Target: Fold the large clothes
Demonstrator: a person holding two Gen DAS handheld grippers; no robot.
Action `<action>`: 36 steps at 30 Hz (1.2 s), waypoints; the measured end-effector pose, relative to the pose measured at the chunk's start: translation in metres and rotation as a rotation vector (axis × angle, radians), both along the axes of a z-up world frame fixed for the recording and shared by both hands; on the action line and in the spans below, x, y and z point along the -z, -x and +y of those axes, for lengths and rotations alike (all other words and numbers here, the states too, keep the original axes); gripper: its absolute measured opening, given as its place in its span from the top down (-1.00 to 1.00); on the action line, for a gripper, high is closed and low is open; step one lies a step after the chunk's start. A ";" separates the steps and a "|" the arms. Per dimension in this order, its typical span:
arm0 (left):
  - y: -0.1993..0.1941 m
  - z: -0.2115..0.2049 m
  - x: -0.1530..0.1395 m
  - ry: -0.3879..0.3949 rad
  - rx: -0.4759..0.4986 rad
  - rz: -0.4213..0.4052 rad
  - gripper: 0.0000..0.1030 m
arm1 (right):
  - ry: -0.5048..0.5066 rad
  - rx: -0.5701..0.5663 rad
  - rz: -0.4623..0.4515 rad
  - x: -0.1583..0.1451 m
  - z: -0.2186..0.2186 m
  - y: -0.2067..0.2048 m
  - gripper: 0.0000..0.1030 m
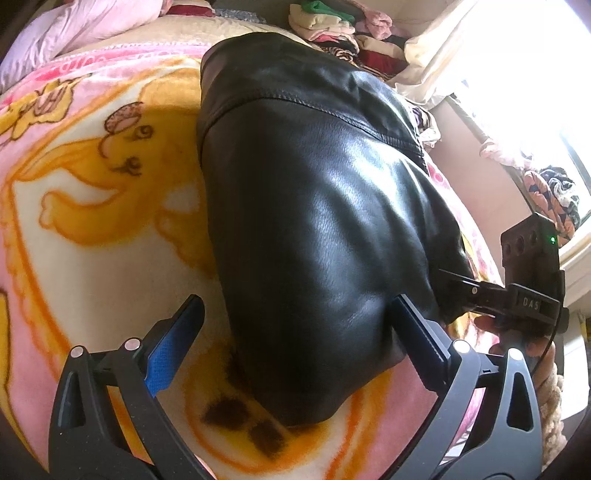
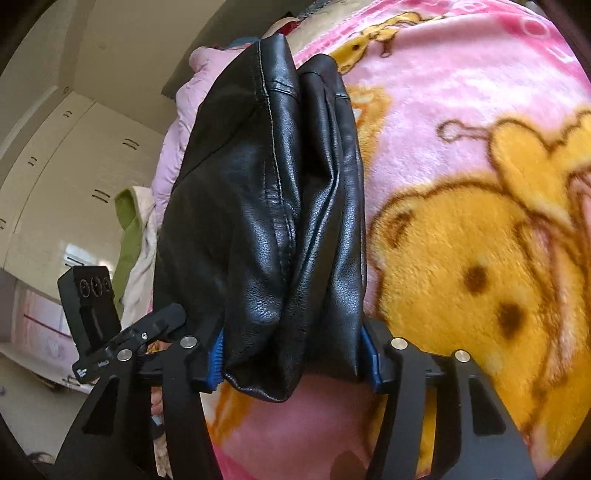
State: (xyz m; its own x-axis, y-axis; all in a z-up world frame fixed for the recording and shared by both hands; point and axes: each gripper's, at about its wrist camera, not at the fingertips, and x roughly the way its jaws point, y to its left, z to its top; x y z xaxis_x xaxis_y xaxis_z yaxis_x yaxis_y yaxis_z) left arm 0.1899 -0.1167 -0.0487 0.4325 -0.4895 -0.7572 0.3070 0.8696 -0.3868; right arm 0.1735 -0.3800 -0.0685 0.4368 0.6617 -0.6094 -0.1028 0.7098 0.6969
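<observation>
One black leather jacket (image 1: 314,206) lies folded on one pink and yellow cartoon blanket (image 1: 92,206) that covers the bed, its stitched seam running across the upper part in the left wrist view. Two grippers are in play. The left gripper (image 1: 295,332) hangs over the near end of the jacket with its two fingers spread wide; the left finger stands over bare blanket and the right finger (image 1: 417,332) lies against the leather, so nothing is clamped. The right gripper (image 2: 291,354) has its two blue-padded fingers on either side of the bunched, doubled end of the jacket (image 2: 266,221), at a middling width, the pads lying against the leather on both sides. Beyond the bed, one heap of mixed clothes (image 1: 343,29) sits near the bright window.
</observation>
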 end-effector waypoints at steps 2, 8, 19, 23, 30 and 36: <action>-0.002 0.004 -0.002 -0.008 -0.012 -0.007 -0.84 | 0.001 -0.006 -0.004 0.000 0.006 -0.003 -0.03; -0.013 0.028 -0.008 -0.030 -0.072 -0.018 -0.84 | 0.004 -0.033 -0.019 0.001 0.029 -0.021 -0.03; -0.017 0.049 -0.012 -0.046 -0.110 -0.021 -0.84 | 0.057 -0.039 -0.037 0.000 0.038 -0.025 -0.04; -0.015 0.046 -0.013 -0.057 -0.102 -0.026 -0.84 | 0.131 0.009 -0.048 -0.006 0.036 -0.015 -0.21; -0.014 0.048 -0.017 -0.071 -0.098 -0.037 -0.84 | 0.299 0.088 -0.141 -0.030 0.046 -0.002 -0.59; -0.010 0.049 -0.023 -0.093 -0.115 -0.047 -0.84 | 0.383 0.110 -0.200 -0.043 0.047 0.008 -0.78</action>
